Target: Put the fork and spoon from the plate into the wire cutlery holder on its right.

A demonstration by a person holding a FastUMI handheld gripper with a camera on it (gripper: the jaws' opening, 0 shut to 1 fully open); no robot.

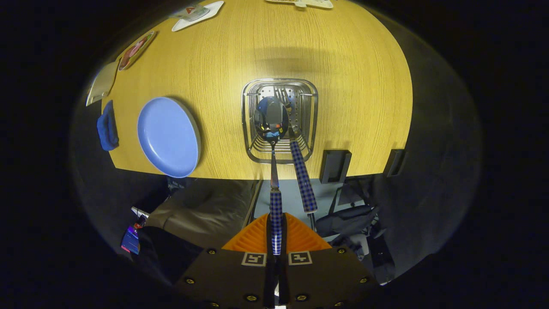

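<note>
Gripper view: jaws clamp the spoon handle, bowl over the holder's open rim.

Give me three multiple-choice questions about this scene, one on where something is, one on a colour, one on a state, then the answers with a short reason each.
1. Where is the spoon bowl?
A. On the plate
B. Over the wire cutlery holder
C. On the blue cloth

2. What colour is the plate?
A. Light blue
B. Red
C. White

3. What is the tool doing?
A. Open over the plate
B. Open, holding nothing
C. Shut on the spoon's handle

Answers:
1 B, the bowl hangs in the holder's opening, beside the fork that is already standing inside.
2 A, the bare plate left of the holder is light blue.
3 C, the checked handle sits clamped between both fingers.
</note>
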